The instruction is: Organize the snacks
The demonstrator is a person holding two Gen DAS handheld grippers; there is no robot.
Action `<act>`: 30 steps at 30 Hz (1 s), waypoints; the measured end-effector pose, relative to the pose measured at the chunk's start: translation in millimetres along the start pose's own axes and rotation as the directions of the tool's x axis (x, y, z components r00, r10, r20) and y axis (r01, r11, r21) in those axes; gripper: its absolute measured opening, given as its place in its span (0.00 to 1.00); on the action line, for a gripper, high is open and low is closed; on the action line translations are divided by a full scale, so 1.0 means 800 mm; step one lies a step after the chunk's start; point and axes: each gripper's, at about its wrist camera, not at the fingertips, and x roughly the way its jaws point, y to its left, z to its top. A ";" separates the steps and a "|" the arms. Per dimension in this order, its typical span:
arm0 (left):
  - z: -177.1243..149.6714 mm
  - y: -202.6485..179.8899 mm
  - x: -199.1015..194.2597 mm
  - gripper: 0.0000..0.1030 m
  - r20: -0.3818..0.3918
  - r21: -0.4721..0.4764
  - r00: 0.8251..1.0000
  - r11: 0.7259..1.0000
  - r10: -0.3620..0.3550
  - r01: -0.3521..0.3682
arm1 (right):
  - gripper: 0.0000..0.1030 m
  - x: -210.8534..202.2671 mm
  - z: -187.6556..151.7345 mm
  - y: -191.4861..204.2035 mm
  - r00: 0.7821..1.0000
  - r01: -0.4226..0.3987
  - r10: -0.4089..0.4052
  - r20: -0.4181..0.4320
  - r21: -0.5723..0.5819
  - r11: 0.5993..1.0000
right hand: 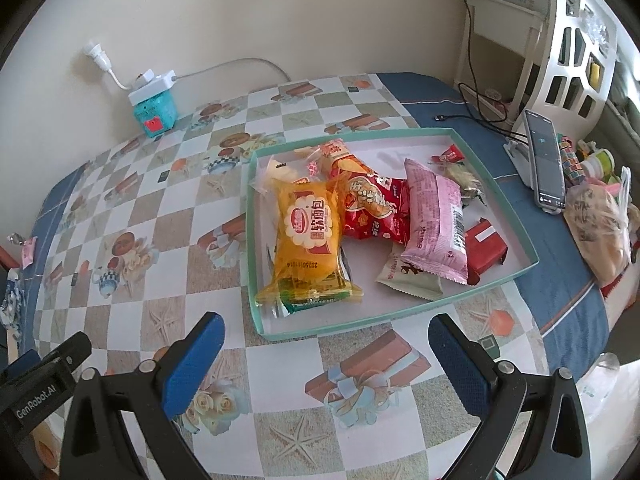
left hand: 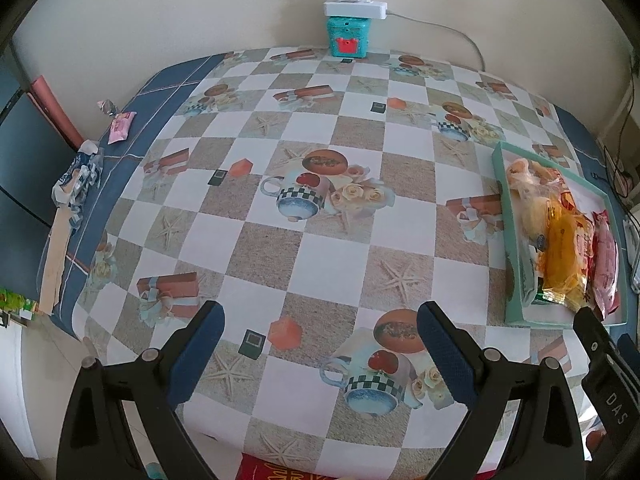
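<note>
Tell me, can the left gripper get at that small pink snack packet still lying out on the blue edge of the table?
Probably yes. The left gripper is open and holds nothing, and the pink packet lies alone on the blue border, with only bare tablecloth between them. It lies far across the table, though, so the arm would need a long stretch.

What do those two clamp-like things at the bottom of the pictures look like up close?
Both are alike. The left gripper and the right gripper each have two black plastic arms with round silver pivot pins, ending in fingers faced with dimpled blue pads. Each shows at the edge of the other's view: white lettering reads "GenRobot.AI" on the left one's black body, "DAS" on the right one's.
</note>
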 end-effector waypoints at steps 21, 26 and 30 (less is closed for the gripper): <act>0.001 0.004 0.004 0.94 -0.008 -0.010 1.000 1.000 0.000 -0.001 | 1.00 0.005 -0.001 0.004 1.000 0.004 -0.004 -0.005 -0.010 1.000; 0.002 0.006 0.007 0.94 -0.013 -0.014 1.000 1.000 0.004 -0.005 | 1.00 0.011 -0.001 0.006 1.000 0.003 -0.003 -0.014 -0.014 1.000; 0.002 0.006 0.008 0.94 -0.013 -0.016 1.000 1.000 0.006 -0.006 | 1.00 0.014 -0.002 0.006 1.000 0.003 -0.003 -0.022 -0.015 1.000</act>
